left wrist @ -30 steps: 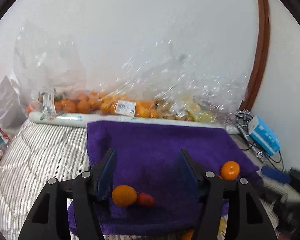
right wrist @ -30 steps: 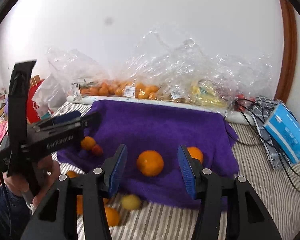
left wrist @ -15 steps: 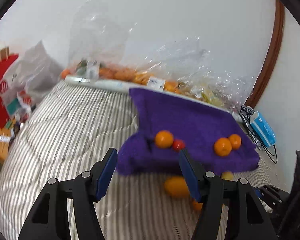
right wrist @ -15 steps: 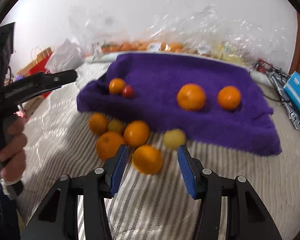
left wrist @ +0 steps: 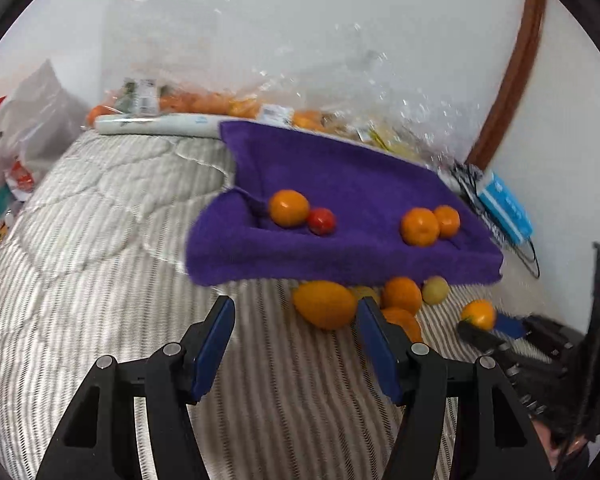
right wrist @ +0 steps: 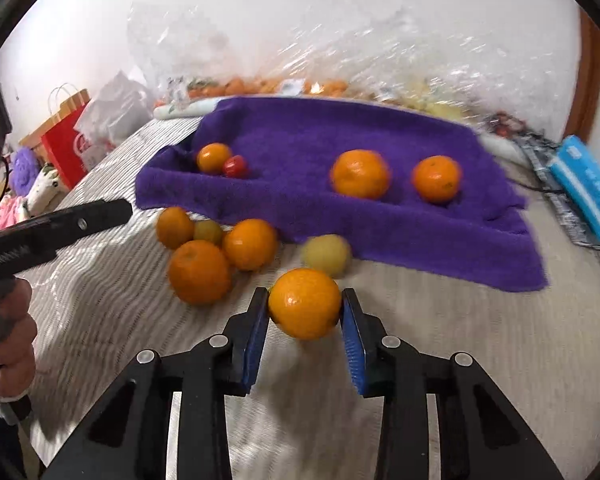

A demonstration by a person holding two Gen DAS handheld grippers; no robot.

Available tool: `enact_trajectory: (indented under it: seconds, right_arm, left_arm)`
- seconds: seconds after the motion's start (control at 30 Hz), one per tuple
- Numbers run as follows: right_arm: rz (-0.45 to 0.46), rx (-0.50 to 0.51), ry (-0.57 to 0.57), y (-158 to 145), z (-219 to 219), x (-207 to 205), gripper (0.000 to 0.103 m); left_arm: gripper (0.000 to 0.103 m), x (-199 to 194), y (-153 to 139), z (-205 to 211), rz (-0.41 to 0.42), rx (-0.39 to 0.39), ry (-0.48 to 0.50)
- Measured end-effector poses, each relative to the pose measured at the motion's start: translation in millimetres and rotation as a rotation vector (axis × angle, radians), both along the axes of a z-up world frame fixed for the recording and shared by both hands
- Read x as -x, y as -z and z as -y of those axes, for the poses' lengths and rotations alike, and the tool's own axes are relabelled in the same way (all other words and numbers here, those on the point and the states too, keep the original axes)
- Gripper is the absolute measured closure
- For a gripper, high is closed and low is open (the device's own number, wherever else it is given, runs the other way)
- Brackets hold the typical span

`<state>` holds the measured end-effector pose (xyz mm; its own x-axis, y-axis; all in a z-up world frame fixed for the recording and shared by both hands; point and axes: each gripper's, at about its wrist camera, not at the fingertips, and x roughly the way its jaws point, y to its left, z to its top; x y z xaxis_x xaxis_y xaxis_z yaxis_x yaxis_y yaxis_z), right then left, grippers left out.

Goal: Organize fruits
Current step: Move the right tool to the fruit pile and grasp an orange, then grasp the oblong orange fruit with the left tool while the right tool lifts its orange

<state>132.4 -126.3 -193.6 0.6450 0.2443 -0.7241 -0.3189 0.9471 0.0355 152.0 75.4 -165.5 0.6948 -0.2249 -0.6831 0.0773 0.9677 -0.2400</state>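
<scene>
My right gripper (right wrist: 304, 312) is closing on an orange (right wrist: 304, 304) on the striped bedding, and both blue pads touch its sides. Just to its left lies a cluster of loose oranges (right wrist: 198, 270), with a yellowish fruit (right wrist: 326, 254) behind it. The purple towel (right wrist: 300, 140) carries an orange (right wrist: 213, 157) beside a small red fruit (right wrist: 235, 166), plus two oranges (right wrist: 360, 174) farther right. My left gripper (left wrist: 294, 308) hangs open over the bedding with nothing between its fingers. A large orange (left wrist: 324, 304) lies just ahead of its right finger.
Clear bags of fruit (left wrist: 204, 102) line the wall behind the towel. A blue box (right wrist: 588, 184) and cables sit at the right. A red paper bag (right wrist: 66, 140) and white bags stand at the left. A hand (right wrist: 8, 320) holds the left gripper's handle.
Both grippers have pulled back and tilted down from the towel to the loose fruit in front. My right gripper's jaws have come in around an orange; the left stays open.
</scene>
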Motion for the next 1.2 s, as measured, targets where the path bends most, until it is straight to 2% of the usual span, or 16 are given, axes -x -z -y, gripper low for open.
enact_trajectory:
  seconds: [0.1, 0.2, 0.37, 0.47, 0.57, 0.67, 0.8, 1.0, 1.2]
  right_arm:
    - [0.009, 0.010, 0.044, -1.9, 24.3, 4.1, 0.067]
    - [-0.010, -0.003, 0.085, 1.7, 47.5, 2.1, 0.067]
    - [-0.012, 0.001, 0.105, 10.1, 61.9, 0.8, 0.067]
    - [-0.029, -0.033, 0.094, 12.7, 63.6, -2.2, 0.067]
    - [-0.041, -0.055, 0.099, 14.1, 65.7, -3.7, 0.067]
    - [-0.069, -0.060, 0.101, 18.3, 64.6, -7.4, 0.067]
    - [-0.037, -0.052, 0.101, 14.5, 63.4, -2.8, 0.067]
    - [0.001, -0.144, 0.129, 7.0, 79.9, 2.6, 0.067]
    - [0.015, -0.151, 0.129, 5.4, 78.7, 4.6, 0.067]
  left_arm:
    - [0.043, -10.3, 8.1, 5.4, -0.041, 0.020, 0.027]
    - [0.050, -20.2, 16.8, 9.3, -0.082, 0.047, 0.050]
    - [0.061, -25.9, 21.4, 19.5, -0.079, -0.026, 0.045]
    - [0.061, -23.3, 22.0, 25.1, -0.064, -0.069, 0.048]
    - [0.061, -23.6, 22.4, 26.0, -0.065, -0.078, 0.060]
    - [0.061, -23.4, 22.4, 22.4, -0.065, -0.058, 0.058]
    - [0.061, -25.4, 22.8, 20.5, -0.064, -0.037, 0.055]
    - [0.062, -24.4, 22.6, 17.1, -0.062, -0.014, 0.045]
    - [0.062, -20.5, 19.7, 15.9, -0.037, 0.006, 0.052]
